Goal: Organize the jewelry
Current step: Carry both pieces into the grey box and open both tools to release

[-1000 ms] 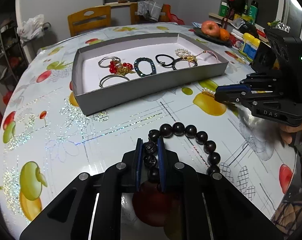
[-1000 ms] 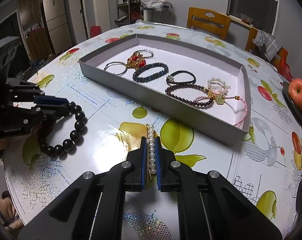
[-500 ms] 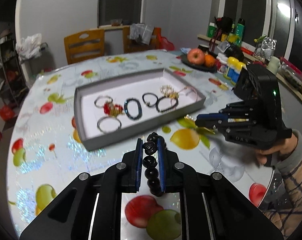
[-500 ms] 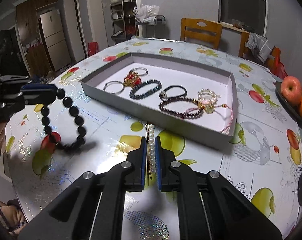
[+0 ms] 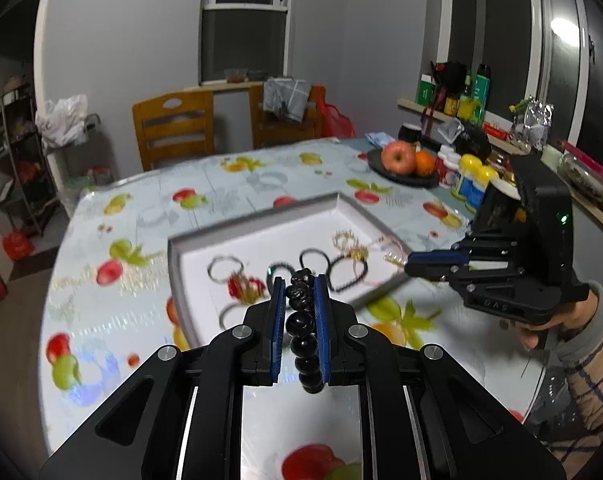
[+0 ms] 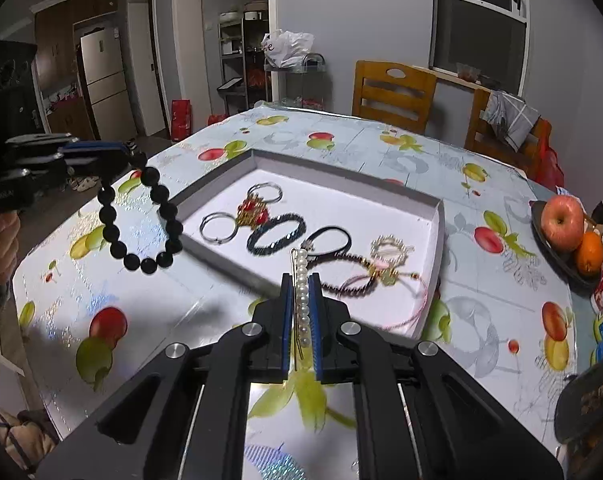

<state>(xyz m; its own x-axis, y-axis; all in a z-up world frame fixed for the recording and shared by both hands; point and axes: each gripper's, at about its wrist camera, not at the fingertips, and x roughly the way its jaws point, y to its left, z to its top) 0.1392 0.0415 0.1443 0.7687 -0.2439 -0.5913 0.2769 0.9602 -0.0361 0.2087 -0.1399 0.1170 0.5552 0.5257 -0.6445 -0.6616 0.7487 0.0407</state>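
Note:
My left gripper [image 5: 298, 284] is shut on a black bead bracelet [image 5: 301, 320] and holds it high above the table. In the right wrist view the bracelet [image 6: 141, 220] hangs in a loop from that gripper [image 6: 125, 152], left of the tray. My right gripper [image 6: 300, 280] is shut on a pearl hair pin [image 6: 301, 296], lifted near the tray's front wall; it also shows in the left wrist view [image 5: 409, 266]. The grey tray [image 6: 437, 240] holds several bracelets, rings and hair ties.
A dark plate with an apple [image 6: 561, 222] and an orange stands at the table's right edge, with bottles [image 5: 467, 182] beside it. Wooden chairs [image 6: 393, 94] stand behind the table. The tablecloth has a fruit print.
Both grippers have risen well above the table. The black bracelet left the tabletop and now hangs in the air. The pearl pin was lifted too.

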